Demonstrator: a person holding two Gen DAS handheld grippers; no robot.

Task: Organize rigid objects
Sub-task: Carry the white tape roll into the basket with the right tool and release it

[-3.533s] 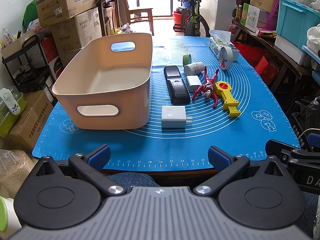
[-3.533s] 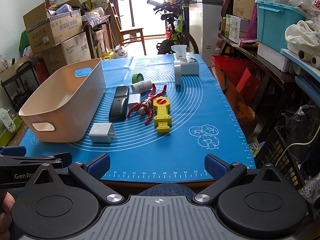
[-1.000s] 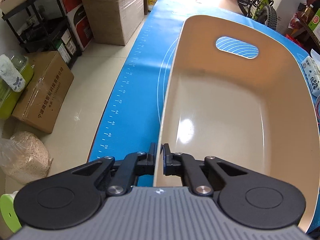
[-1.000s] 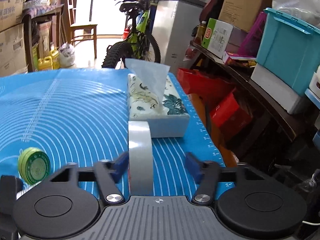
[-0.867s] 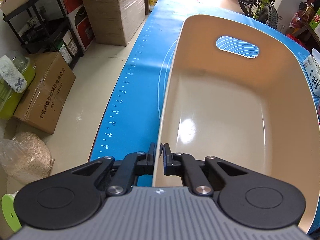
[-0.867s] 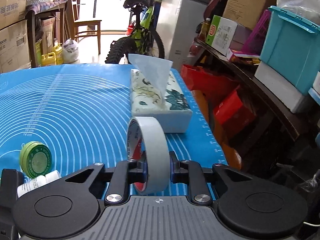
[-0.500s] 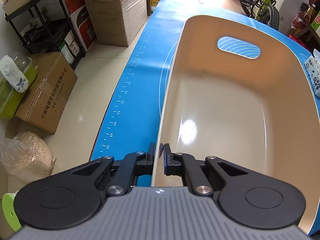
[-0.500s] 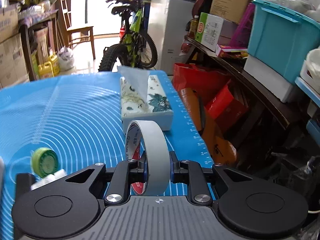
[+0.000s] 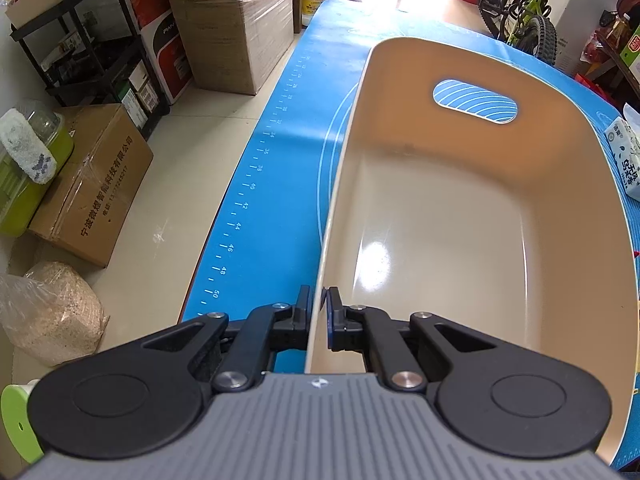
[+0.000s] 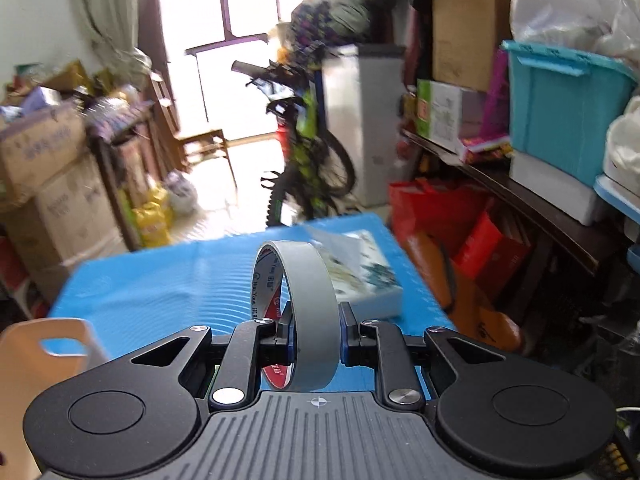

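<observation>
The left claw (image 9: 319, 312) is clamped on the near rim of the beige bin (image 9: 460, 216), one pad outside the wall and one inside — the bin sits on the blue mat (image 9: 280, 152) covering the counter, and nothing shows inside it. The right claw (image 10: 316, 336) is closed on a roll of grey tape (image 10: 308, 304), held upright on edge between the pads, its printed white-and-red core facing left. The roll is lifted clear of the mat, above the counter's far end. Beyond it, blurred, a tissue box (image 10: 360, 276) lies on the mat; the bin's handle end (image 10: 48, 352) shows at lower left.
</observation>
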